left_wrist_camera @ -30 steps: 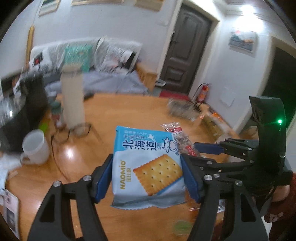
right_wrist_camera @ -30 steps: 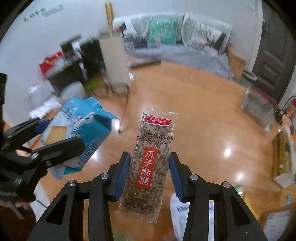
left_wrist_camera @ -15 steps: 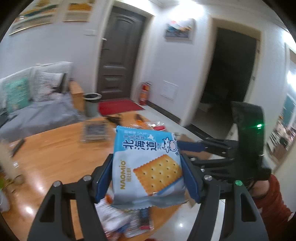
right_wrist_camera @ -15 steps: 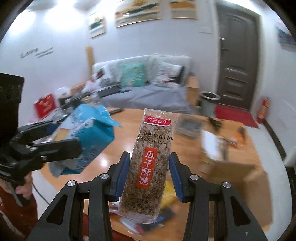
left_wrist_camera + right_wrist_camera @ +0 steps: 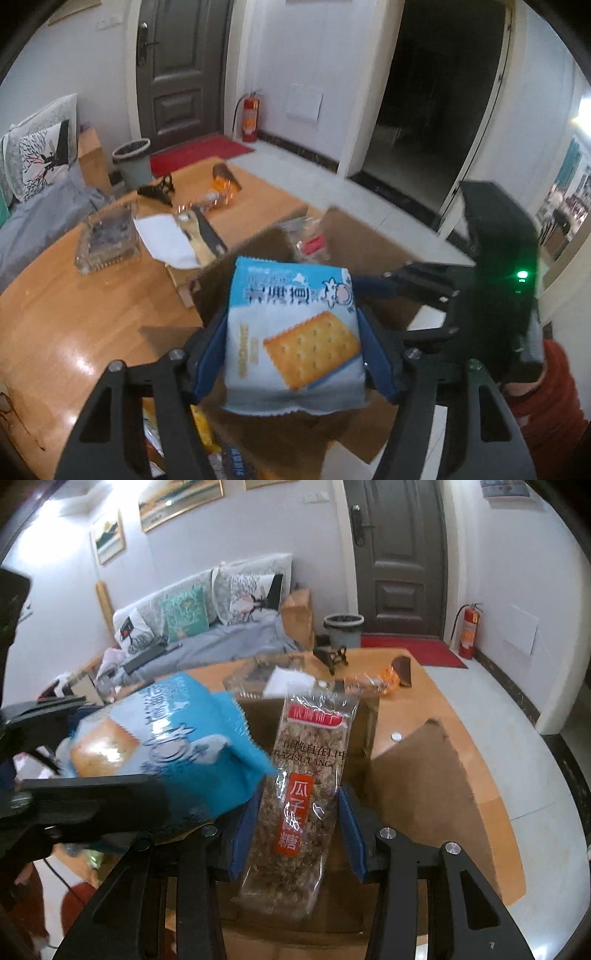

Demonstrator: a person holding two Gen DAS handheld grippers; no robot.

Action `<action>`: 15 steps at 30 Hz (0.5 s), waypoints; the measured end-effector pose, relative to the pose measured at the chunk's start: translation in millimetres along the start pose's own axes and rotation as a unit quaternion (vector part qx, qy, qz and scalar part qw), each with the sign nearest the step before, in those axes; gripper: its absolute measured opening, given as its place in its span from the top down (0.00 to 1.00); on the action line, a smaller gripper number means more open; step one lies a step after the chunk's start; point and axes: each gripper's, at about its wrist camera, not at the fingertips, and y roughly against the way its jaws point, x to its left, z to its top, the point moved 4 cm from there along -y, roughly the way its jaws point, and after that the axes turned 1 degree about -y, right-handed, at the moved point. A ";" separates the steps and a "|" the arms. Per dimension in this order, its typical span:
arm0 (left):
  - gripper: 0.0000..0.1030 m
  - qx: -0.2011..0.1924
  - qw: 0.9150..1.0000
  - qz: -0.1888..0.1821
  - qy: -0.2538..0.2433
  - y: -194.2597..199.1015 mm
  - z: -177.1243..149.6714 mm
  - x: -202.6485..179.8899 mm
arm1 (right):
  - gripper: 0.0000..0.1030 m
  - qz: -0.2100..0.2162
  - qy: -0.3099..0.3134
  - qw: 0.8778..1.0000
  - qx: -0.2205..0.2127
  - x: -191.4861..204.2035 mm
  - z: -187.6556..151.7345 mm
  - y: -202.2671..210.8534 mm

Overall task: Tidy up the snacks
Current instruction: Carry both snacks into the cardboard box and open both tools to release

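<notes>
Two packets are clamped over an open cardboard box on the desk: the left hand-held gripper holds a blue cracker packet, its jaws having just tightened slightly; the right hand-held gripper holds a sunflower-seed brittle bar. Only the right view shows the sofa.

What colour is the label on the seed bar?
Red with white characters on the seed bar; clearest in the right wrist view.
</notes>
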 end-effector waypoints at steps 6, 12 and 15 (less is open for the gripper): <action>0.38 0.025 1.000 0.010 -0.004 -19.8 -6.8 4.5 | 0.67 0.003 0.013 1.000 0.026 -9.8 -13.4 -23.1; 0.29 0.011 1.000 0.012 0.007 -4.2 -2.5 13.2 | 0.66 -0.014 0.012 0.999 0.026 -8.9 -17.2 -14.6; 0.29 0.006 1.000 0.016 0.008 4.4 -2.1 18.4 | 0.66 0.009 0.005 1.000 0.021 -6.0 -17.5 -3.5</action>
